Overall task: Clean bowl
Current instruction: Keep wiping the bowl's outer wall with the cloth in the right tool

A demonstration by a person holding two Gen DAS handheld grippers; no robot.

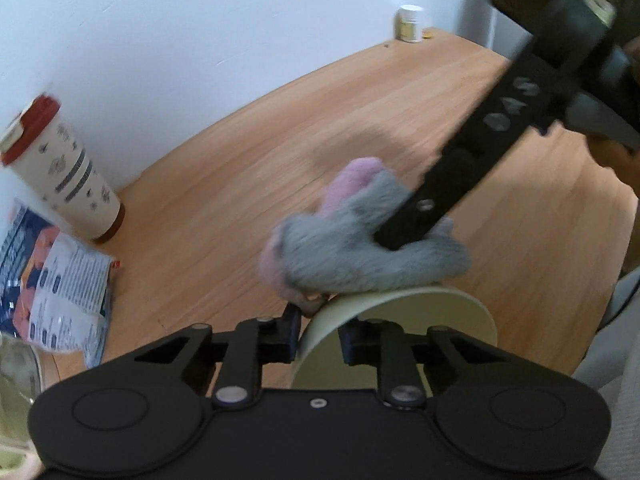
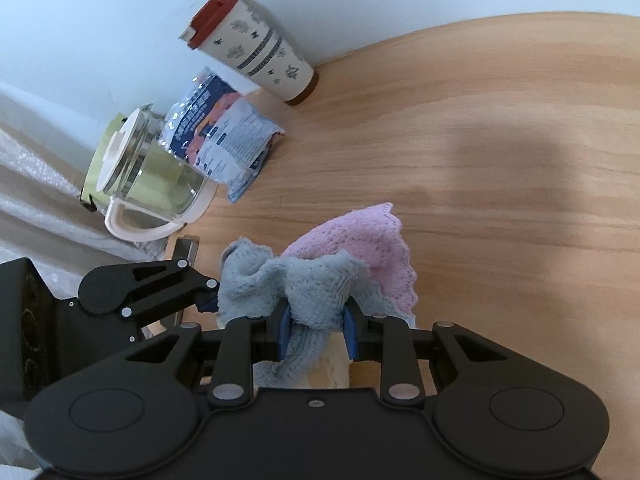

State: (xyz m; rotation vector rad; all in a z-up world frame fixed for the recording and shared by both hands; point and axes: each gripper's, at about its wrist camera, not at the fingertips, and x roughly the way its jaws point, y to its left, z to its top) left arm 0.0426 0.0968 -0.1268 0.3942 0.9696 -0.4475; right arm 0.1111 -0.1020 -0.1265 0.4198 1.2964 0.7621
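Gripping the bowl (image 1: 400, 320) rim, your left gripper (image 1: 320, 332) is clamped on it; your right gripper (image 2: 316, 336) pinches the cloth (image 2: 304, 284), pressed on that rim. Beyond the bowl, a lidded cup (image 2: 256, 48) and a jug (image 2: 148, 168); contents unclear, bowl mostly hidden.

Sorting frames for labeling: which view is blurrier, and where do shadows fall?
Left wrist view: motion-blurred, worst on the right gripper and cloth. Right wrist view: sharper; a broad soft shadow lies on the table. Both bend edges, fisheye.
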